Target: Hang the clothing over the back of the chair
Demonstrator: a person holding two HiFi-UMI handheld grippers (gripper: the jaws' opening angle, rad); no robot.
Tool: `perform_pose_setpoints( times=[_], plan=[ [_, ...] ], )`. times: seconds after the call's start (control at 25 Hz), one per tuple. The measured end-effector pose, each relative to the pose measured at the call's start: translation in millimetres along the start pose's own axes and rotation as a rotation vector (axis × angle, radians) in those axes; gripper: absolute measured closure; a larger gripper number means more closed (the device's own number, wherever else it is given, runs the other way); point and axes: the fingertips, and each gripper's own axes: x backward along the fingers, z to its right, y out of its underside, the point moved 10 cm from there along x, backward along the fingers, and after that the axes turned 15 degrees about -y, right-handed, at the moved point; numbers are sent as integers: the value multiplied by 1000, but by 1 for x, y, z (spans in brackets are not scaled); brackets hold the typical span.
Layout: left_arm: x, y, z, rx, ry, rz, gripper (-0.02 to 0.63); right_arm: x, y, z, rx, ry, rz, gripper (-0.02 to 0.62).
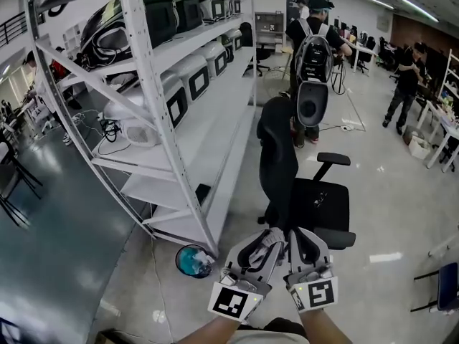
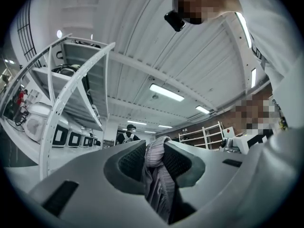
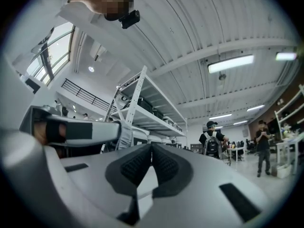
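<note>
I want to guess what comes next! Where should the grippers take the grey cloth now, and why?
Probably forward and a little up, toward the top of the chair back. The left gripper pinches the grey cloth, the right gripper sits close beside it with its jaws together, and the chair back stands ahead of both, with the cloth not yet over it.

Grey ribbed clothing (image 2: 153, 156), black chair (image 1: 319, 203), white shelving (image 1: 215, 127).
</note>
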Motion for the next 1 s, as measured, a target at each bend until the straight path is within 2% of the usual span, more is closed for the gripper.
perform_pose_setpoints(
  times=[0.32, 0.56, 0.8, 1.0],
  plan=[
    [-42, 24, -22, 32, -15, -48, 502, -37, 24, 35, -38, -17, -1, 578],
    [-104, 42, -31, 33, -62, -42, 502, -71, 51, 93, -63, -104, 0, 578],
    [-172, 46, -34, 6, -156, 9, 502, -109, 62, 159, -62, -173, 36, 578],
    [-214, 45, -35, -17, -174, 30, 502, -130, 66, 196, -73, -187, 63, 578]
  ],
)
